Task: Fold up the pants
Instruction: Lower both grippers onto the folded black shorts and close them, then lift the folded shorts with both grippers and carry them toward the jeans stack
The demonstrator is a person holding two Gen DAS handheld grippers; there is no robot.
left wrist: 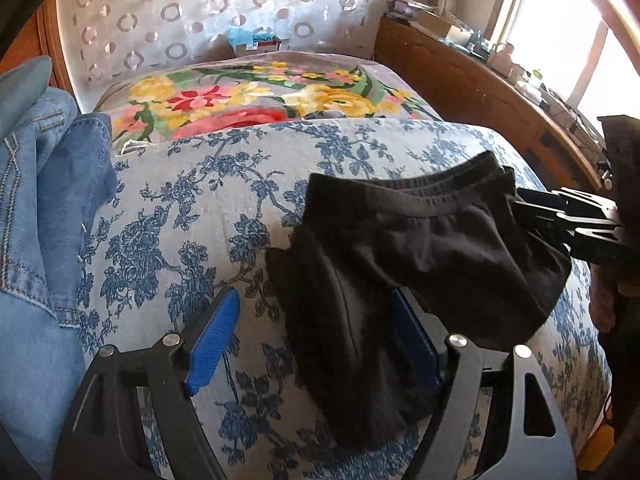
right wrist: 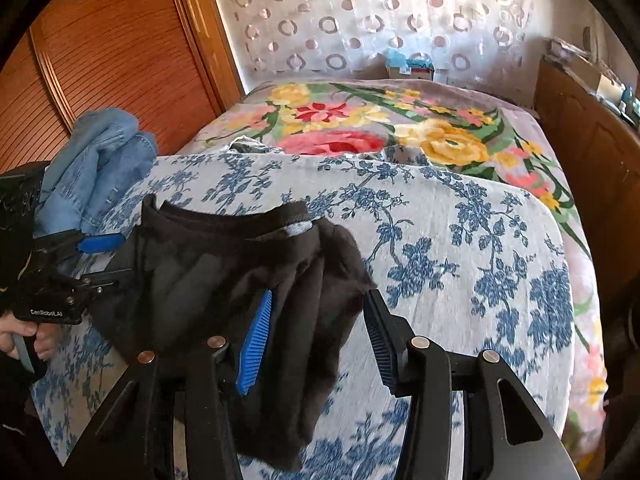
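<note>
Black pants (left wrist: 420,248) lie bunched and partly folded on the blue-flowered board cover (left wrist: 192,208), waistband toward the far side. My left gripper (left wrist: 316,344) is open, its blue pads wide apart, with the pants' left edge lying between the fingers. In the right wrist view the black pants (right wrist: 224,280) sit at lower left, and my right gripper (right wrist: 316,340) is open with the cloth's right edge draped between its fingers. The left gripper also shows in the right wrist view (right wrist: 102,258), and the right gripper shows in the left wrist view (left wrist: 520,210) at the waistband.
Blue jeans (left wrist: 44,208) are piled at the board's left edge, also in the right wrist view (right wrist: 96,164). A bright floral blanket (left wrist: 248,96) covers the bed behind. A wooden dresser (left wrist: 480,96) with clutter stands at right, a wooden wardrobe (right wrist: 112,60) at left.
</note>
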